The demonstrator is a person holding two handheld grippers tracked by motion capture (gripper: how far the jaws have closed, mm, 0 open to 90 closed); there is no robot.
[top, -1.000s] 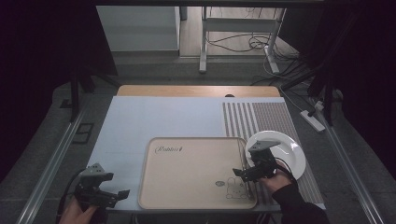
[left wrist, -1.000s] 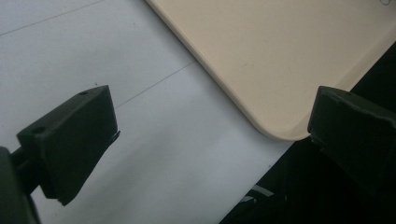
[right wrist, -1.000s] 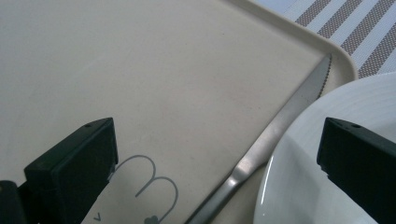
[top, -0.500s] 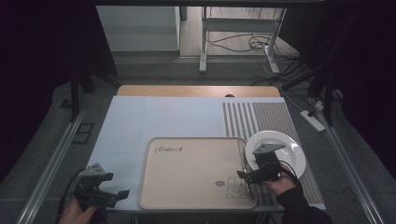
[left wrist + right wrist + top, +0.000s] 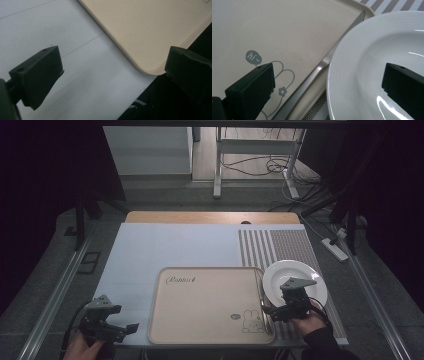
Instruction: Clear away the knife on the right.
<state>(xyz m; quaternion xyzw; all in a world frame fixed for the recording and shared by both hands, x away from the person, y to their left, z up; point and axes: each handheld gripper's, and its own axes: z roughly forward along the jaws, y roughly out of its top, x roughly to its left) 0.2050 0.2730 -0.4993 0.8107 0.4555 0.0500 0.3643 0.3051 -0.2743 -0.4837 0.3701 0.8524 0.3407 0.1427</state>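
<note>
Two tools in the high view: the right tool (image 5: pixel 274 312) has slid off the beige tray (image 5: pixel 200 320) toward the white plate (image 5: pixel 280 275) over the last second, while the left tool (image 5: pixel 125 329) hasn't budged on the tabletop (image 5: pixel 165 245).

Left gripper view: jaws wide apart, nothing between them, tray corner just ahead.

Right gripper view: jaws spread, straddling the plate's rim, with a knife (image 5: pixel 322 66) lying along the tray's edge. Looks like it's lining up on the plate, I'd guess.
</note>
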